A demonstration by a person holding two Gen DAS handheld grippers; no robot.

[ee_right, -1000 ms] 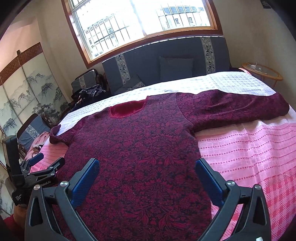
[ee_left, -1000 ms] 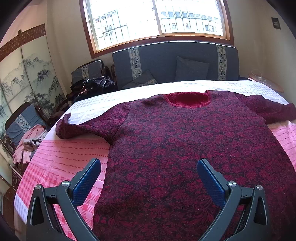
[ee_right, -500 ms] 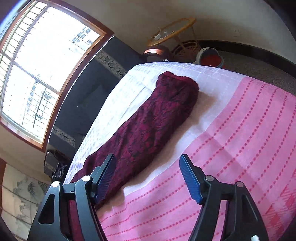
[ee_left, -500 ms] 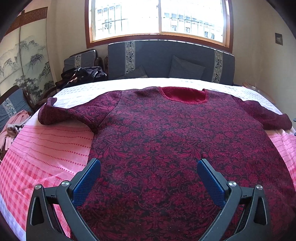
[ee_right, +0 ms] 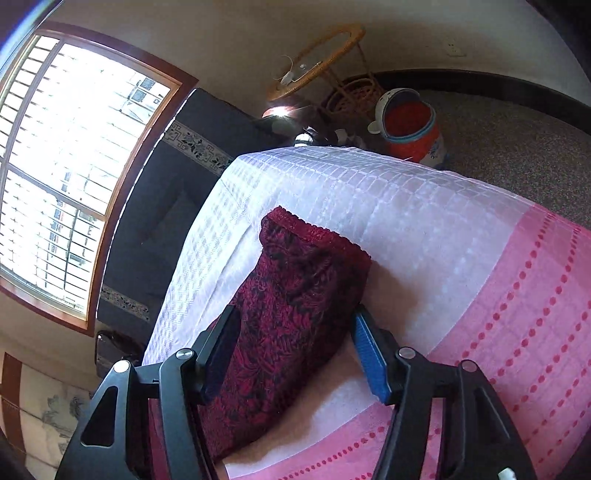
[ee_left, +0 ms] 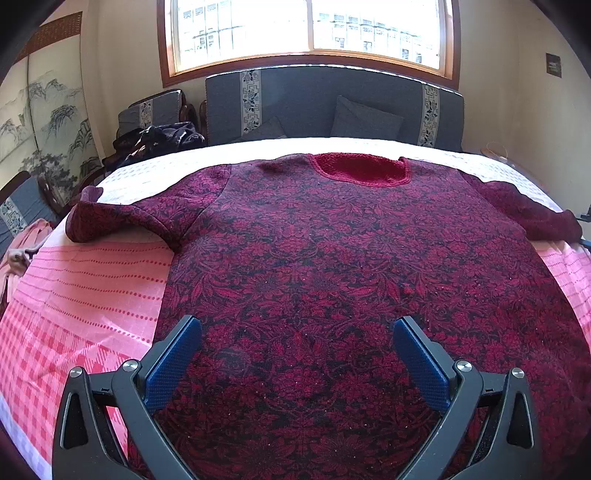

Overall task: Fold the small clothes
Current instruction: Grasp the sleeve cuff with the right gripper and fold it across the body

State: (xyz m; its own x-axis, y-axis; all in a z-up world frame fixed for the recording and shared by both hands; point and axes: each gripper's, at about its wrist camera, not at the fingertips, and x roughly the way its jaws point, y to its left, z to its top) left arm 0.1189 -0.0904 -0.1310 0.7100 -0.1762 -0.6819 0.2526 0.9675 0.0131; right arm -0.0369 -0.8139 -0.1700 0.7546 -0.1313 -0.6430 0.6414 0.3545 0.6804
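Here, label by label:

Garment: one dark red floral sweater (ee_left: 332, 266) lies flat, front up, filling the centre of the left wrist view, collar toward the top of the frame.

Surface: it rests on a pink and white cloth (ee_left: 85, 280) that shows at the left and right edges of that view.

Cut off: the sweater's hem runs out of the bottom of the left wrist view, behind the gripper frame.

Sleeves: two. The left-of-frame sleeve (ee_left: 122, 221) lies stretched out with its cuff curled up; the other sleeve (ee_right: 295, 295) reaches the right edge of the left wrist view, where its cuff is barely readable.

Left gripper (ee_left: 297, 345): one, low in its frame, fingers spread wide and released above the sweater body; whether they touch the fabric cannot be told.

Right gripper (ee_right: 293, 332): one, fingers apart on either side of the sleeve near the cuff, blue pads (ee_right: 369, 354) close to the fabric, not pressed into it.

Only in right wrist view: one wicker side table (ee_right: 317, 62) and one orange bin (ee_right: 410, 129), upper middle of the frame.

Only in left wrist view: one grey sofa (ee_left: 332, 107) below the window (ee_left: 306, 29), and a heap of dark clothes (ee_left: 159, 140) at upper left.
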